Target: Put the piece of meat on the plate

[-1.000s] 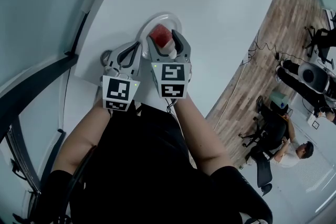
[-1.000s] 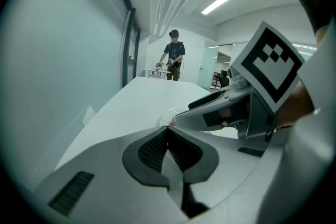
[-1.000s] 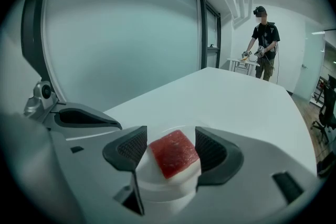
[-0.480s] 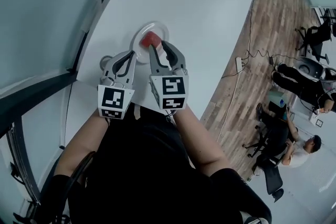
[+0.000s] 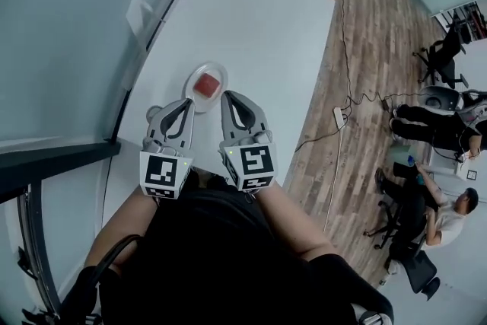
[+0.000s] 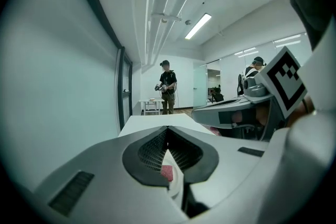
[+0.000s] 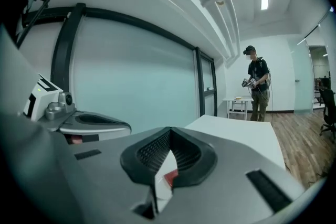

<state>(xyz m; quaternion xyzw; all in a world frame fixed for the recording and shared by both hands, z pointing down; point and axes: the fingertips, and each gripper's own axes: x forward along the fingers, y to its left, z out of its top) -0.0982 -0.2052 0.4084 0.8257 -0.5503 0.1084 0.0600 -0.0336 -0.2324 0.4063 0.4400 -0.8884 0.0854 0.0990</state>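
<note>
A red piece of meat (image 5: pixel 207 84) lies on a small clear plate (image 5: pixel 192 77) on the white table (image 5: pixel 266 19). Both grippers hang side by side above the table's near end, just short of the plate. My left gripper (image 5: pixel 186 103) is shut and empty. My right gripper (image 5: pixel 227 97) is shut too, with nothing in it. In the left gripper view the jaws (image 6: pixel 168 129) meet, and the meat (image 6: pixel 167 172) shows below them. In the right gripper view the closed gripper (image 7: pixel 169 132) leaves a sliver of meat (image 7: pixel 170 178) visible underneath.
A glass wall runs along the table's left side. The table's right edge drops to a wood floor with a cable and power strip (image 5: pixel 338 116). A person (image 6: pixel 167 86) with grippers stands at the far end of the room. Others sit at the right (image 5: pixel 449 209).
The right gripper's jaws, open around the meat on the plate, have closed empty. Both grippers have risen and drawn back from the plate, where the meat stays.
</note>
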